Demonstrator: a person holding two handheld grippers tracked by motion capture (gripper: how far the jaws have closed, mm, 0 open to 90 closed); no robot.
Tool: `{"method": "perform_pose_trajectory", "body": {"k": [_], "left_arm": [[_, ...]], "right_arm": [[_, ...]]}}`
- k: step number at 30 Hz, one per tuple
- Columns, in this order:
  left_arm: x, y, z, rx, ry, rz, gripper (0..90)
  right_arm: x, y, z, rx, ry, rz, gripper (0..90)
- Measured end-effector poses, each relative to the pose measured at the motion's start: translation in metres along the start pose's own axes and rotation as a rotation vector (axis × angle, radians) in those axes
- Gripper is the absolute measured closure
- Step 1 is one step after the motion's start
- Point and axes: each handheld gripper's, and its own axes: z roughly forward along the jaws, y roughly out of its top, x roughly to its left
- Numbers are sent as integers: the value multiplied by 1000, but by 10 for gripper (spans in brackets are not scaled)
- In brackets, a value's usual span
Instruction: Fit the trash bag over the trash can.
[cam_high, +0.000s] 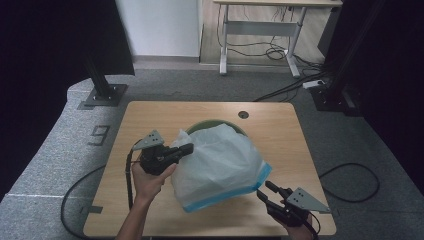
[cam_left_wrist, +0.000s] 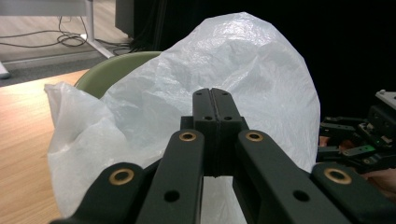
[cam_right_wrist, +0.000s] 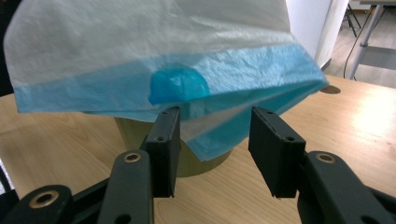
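Bin liner (cam_high: 220, 162), white with a blue drawstring hem, draped over the green bin (cam_high: 212, 123) mid-table (cam_high: 150, 115); left gripper (cam_high: 186, 149) pinched tight on its side; right gripper (cam_high: 267, 189) spread wide at the hem's corner, gripping nothing.

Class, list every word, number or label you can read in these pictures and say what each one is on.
"9": a dark numeral on the grey floor left of the table, at.
No print is readable on the white bag, the green bin or either hand-held gripper.
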Motion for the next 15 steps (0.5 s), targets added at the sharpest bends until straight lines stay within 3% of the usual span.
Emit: {"method": "perform_pose_trajectory", "body": {"k": [8, 15], "left_arm": [[1, -1, 0, -1, 0, -3, 900], [-5, 1, -1, -4, -5, 14, 899]], "right_arm": [[-2, 4, 2, -15, -16, -1, 525], [5, 16, -5, -62, -21, 0, 522]]}}
